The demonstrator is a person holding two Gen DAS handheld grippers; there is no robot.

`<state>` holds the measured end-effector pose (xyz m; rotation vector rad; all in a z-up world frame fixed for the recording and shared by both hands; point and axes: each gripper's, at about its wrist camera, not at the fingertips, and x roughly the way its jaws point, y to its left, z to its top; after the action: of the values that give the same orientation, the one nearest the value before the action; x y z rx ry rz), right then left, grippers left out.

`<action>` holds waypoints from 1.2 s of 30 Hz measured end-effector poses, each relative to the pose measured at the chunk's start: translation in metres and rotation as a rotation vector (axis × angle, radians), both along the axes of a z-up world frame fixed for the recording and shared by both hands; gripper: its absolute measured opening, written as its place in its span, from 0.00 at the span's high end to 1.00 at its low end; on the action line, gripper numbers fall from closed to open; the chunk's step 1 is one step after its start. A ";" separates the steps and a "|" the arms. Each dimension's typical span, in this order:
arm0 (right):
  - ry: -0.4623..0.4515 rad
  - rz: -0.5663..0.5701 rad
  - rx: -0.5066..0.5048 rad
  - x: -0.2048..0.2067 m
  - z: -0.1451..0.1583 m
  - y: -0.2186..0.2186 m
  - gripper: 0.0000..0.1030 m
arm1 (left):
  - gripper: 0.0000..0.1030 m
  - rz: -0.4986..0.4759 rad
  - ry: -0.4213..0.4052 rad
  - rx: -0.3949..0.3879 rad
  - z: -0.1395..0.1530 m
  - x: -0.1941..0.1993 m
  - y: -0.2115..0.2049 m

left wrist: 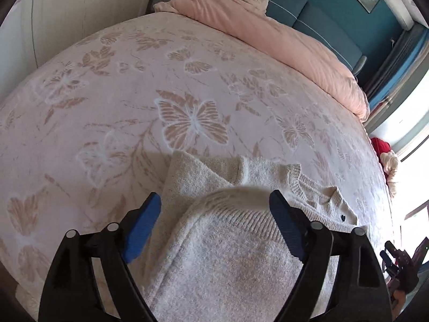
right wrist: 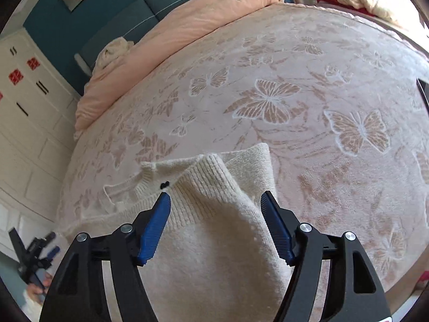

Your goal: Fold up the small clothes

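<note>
A cream knit sweater lies folded on the butterfly-patterned blanket of a bed. Its ribbed hem is turned up over the body, near the neckline and a small black heart mark. My left gripper hovers over the fold with its blue pads wide apart, and the cloth lies between them without being pinched. In the right wrist view the same sweater shows its ribbed edge and the heart mark. My right gripper is open over that edge too, and its pads do not press on the knit.
A pink duvet is bunched along the teal headboard. White wardrobe doors stand beside the bed. Red and cream cloth lies off the bed's edge by the bright window. The blanket stretches wide beyond the sweater.
</note>
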<state>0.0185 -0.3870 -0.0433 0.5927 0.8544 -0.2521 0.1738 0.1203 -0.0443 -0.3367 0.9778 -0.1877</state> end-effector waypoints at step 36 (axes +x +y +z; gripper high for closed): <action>0.117 -0.043 0.057 0.093 -0.052 -0.027 0.93 | 0.90 -0.017 0.166 0.208 -0.051 0.100 -0.043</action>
<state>0.1112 -0.4141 -0.0949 0.6543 0.9649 -0.3046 0.2734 0.0776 -0.0950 -0.1545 1.1544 -0.0731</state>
